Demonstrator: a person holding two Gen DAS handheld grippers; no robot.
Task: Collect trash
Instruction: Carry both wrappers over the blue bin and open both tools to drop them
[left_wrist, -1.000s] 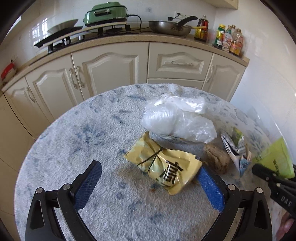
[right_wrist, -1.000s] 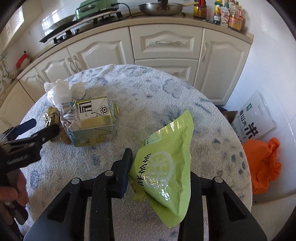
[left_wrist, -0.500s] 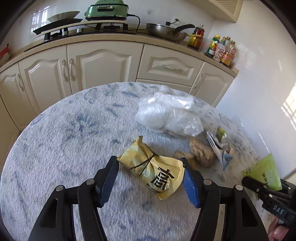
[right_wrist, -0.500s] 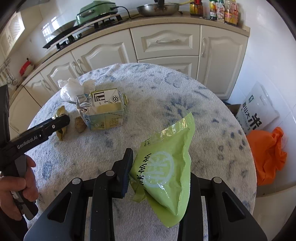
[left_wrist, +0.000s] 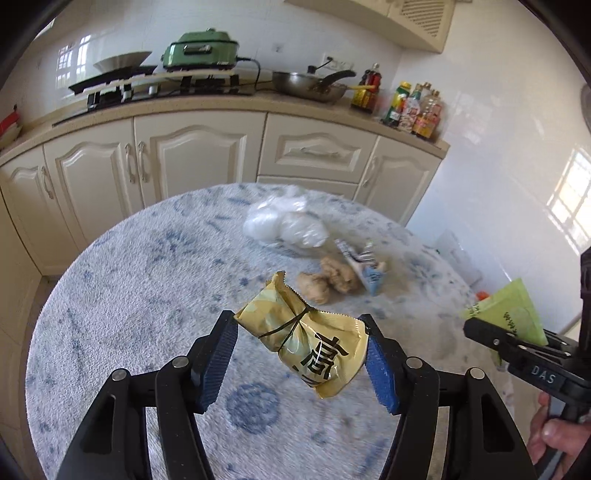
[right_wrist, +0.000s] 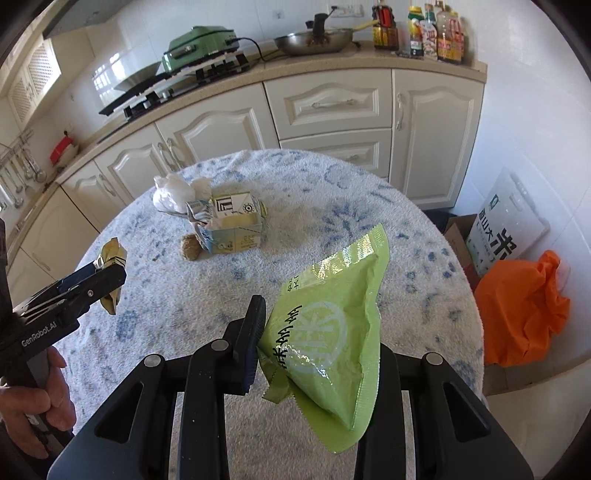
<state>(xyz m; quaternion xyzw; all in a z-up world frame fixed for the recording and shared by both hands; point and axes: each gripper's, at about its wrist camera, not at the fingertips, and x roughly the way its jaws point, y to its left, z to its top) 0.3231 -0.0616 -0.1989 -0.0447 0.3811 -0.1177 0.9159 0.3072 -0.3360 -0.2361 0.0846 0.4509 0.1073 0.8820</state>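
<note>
Above the table (left_wrist: 110, 295): your left gripper (left_wrist: 301, 360) pinches the yellow wrapper (left_wrist: 306, 343), right gripper (right_wrist: 317, 354) the green pouch (right_wrist: 332, 332). Step: carry-off; the carton (right_wrist: 229, 229) waits at eleven o'clock.

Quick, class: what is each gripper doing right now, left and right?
Left gripper: closed on the yellow wrapper, lifted off the table.
Right gripper: closed on the green snack bag.

Left wrist: looked obliquely down over round table (left_wrist: 122, 295) toward cabinets (left_wrist: 199, 158) | right wrist: same, from the right | shared: tabletop, counter.
</note>
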